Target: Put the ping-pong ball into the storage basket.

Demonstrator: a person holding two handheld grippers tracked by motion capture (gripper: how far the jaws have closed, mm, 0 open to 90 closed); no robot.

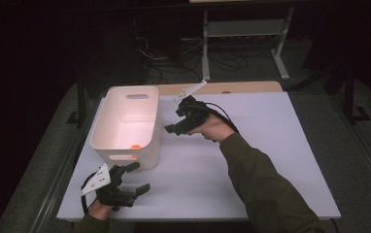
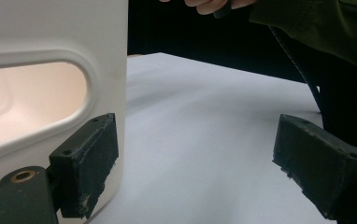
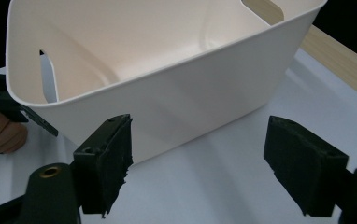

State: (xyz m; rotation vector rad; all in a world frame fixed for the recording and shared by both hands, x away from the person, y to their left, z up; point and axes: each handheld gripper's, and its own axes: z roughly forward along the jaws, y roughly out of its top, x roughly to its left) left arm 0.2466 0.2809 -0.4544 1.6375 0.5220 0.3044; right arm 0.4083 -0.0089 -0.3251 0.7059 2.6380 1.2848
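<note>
A white plastic bin (image 1: 125,121) with handle slots stands on the left half of the white table (image 1: 261,141). A small orange thing (image 1: 135,146) lies on its floor near the front wall. My right gripper (image 1: 172,124) hovers just beside the bin's right wall, open, with nothing between its pads (image 3: 109,158); the bin (image 3: 167,88) sits close ahead of it. My left gripper (image 1: 142,177) rests near the table's front edge below the bin's front corner, open and holding nothing. One of its pads (image 2: 90,163) is close to the bin's wall (image 2: 50,42).
A wooden strip (image 1: 232,88) runs along the table's far edge. Beyond it stand a metal desk frame (image 1: 244,29) and floor cables (image 1: 174,58). A sleeved right forearm (image 1: 261,179) crosses the table's middle.
</note>
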